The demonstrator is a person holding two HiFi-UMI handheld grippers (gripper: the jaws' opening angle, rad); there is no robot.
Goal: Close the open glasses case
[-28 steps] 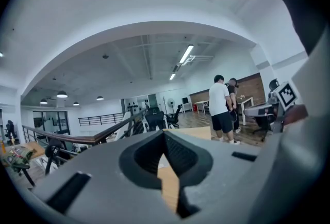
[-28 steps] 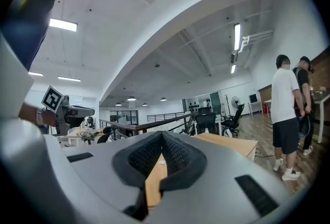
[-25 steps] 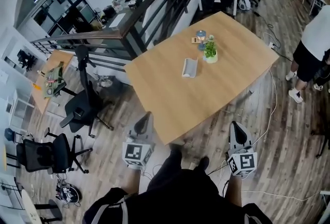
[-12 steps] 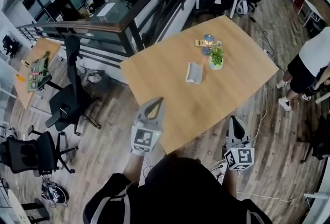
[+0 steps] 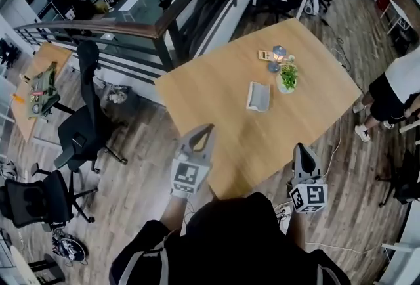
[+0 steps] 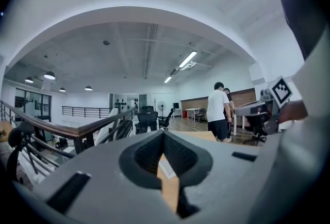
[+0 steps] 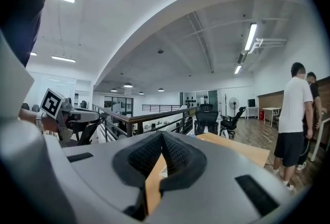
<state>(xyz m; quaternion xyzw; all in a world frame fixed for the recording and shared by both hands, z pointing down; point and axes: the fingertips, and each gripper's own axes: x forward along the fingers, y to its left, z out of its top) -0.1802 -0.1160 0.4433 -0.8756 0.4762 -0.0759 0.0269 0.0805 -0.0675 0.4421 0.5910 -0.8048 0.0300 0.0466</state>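
Overhead, a large wooden table [image 5: 216, 100] is shown in the middle of an office floor. At its near edge two hand-held grippers are held out, the left gripper [image 5: 205, 129] and the right gripper [image 5: 300, 148], each with its jaws pressed together and nothing between them. Well beyond them, near the table's middle, the glasses case [image 5: 258, 96] is seen lying open and untouched, just beside a small potted plant [image 5: 287, 77]. The approach is judged to be the step in hand. Next, a gripper would need to be carried across to the case and the lid pushed down, the base perhaps steadied by the other.
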